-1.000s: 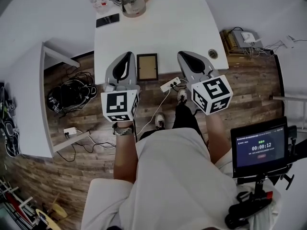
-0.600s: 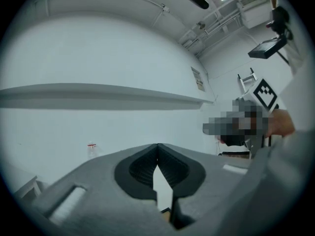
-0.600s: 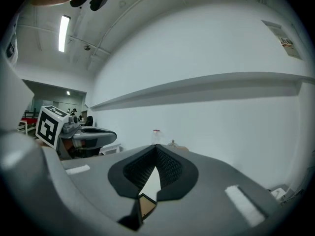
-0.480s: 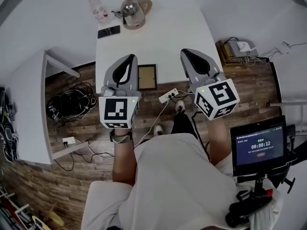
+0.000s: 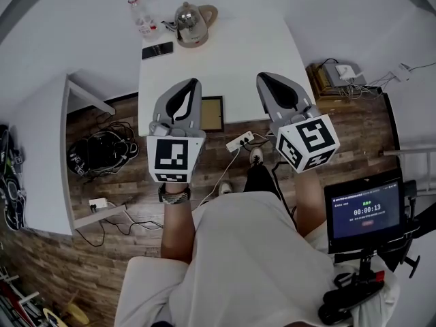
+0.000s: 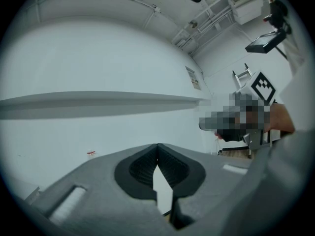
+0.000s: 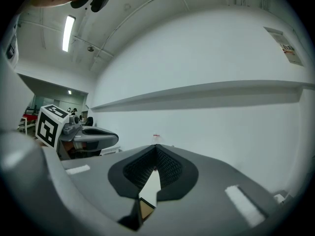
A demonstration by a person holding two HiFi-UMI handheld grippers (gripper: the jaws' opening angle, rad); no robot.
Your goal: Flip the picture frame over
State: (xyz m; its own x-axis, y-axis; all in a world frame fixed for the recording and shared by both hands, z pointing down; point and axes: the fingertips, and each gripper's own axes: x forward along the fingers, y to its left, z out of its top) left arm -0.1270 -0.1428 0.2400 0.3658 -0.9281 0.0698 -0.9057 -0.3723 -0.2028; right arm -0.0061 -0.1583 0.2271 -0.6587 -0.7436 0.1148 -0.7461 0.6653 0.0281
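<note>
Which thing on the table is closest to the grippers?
The picture frame, beside the left gripper; phone, kettle and bottle sit at the far end.

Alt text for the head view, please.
A picture frame lies flat at the white table's near edge, between the left gripper and right gripper, both shut and empty. A kettle and phone sit at the far edge.

Two grippers are in view: the left gripper (image 5: 193, 82) and the right gripper (image 5: 263, 75). The tabletop (image 5: 238, 46) carries one picture frame (image 5: 214, 114), one kettle (image 5: 189, 16), one phone (image 5: 157, 50) and one bottle (image 5: 141, 16). One power strip (image 5: 240, 141) lies on the floor (image 5: 122, 196). There is one screen (image 5: 364, 212) at the right, and two shoes (image 5: 257, 156) show beneath the grippers.
</note>
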